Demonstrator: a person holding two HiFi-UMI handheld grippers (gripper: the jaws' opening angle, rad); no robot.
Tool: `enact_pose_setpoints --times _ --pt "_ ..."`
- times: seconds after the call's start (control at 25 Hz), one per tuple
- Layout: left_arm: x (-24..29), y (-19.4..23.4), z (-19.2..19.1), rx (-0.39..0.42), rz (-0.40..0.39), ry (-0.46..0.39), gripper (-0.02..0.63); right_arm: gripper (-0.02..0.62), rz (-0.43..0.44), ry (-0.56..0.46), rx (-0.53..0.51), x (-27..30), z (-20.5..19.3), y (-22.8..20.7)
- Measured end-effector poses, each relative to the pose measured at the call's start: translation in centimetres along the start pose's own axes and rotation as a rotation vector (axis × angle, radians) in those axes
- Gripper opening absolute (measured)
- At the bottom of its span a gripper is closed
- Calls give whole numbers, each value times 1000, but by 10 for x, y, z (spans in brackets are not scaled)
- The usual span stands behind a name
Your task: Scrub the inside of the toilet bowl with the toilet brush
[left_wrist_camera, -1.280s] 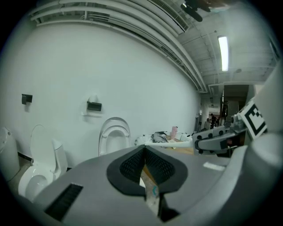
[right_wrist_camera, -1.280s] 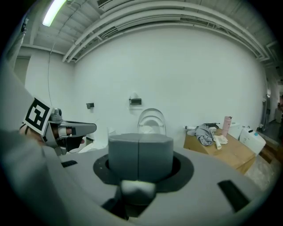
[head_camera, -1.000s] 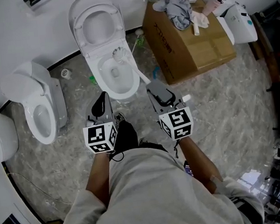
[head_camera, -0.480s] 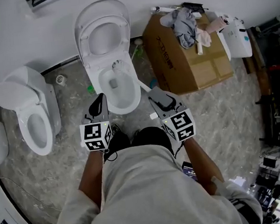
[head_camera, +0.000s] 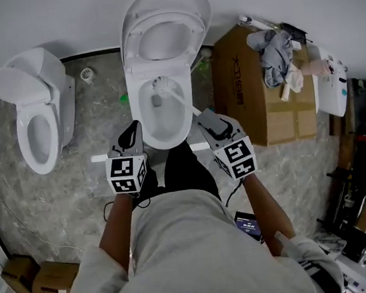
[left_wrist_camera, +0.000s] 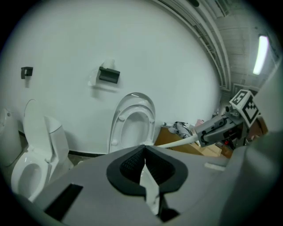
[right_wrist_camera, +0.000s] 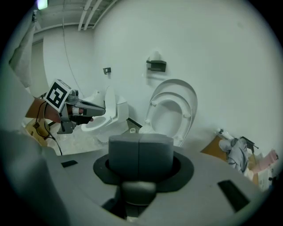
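Note:
A white toilet stands straight ahead with its lid [head_camera: 166, 28] raised and the bowl rim [head_camera: 142, 114] open below. The white toilet brush has its bristle head [head_camera: 159, 84] inside the bowl near the back. Its handle [head_camera: 182, 101] slants down to my right gripper [head_camera: 204, 116], which is shut on it at the bowl's front right. The left gripper view shows that handle [left_wrist_camera: 177, 142] held by the right gripper. My left gripper [head_camera: 134, 125] hovers at the bowl's front left, shut and holding nothing. The right gripper's pads [right_wrist_camera: 139, 152] are pressed together.
A second toilet [head_camera: 35, 118] stands to the left. A cardboard box [head_camera: 256, 103] with clothes [head_camera: 276, 53] on top sits close on the right, and a white appliance [head_camera: 332, 89] beyond it. A small roll [head_camera: 86, 73] lies by the wall. A phone [head_camera: 247, 221] lies near my feet.
The head view has swung so the toilet now sits upright and centred, with the box further right. The brush head stays in the bowl near its back. Both grippers keep their places.

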State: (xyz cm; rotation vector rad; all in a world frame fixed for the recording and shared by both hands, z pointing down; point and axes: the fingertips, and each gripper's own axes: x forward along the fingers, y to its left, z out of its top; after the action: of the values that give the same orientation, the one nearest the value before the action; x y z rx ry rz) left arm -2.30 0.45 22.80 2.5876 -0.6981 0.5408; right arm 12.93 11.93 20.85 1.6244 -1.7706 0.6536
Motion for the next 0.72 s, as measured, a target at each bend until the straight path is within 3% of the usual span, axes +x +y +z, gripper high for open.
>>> enact_pose_setpoints --times 0.44,0.72 --pt "62 -6 -48 -186 252 54 9 147 236 102 -220 88 -22 -72" --pt "88 -8 -100 -273 325 92 10 147 349 189 -333 140 -59 -81"
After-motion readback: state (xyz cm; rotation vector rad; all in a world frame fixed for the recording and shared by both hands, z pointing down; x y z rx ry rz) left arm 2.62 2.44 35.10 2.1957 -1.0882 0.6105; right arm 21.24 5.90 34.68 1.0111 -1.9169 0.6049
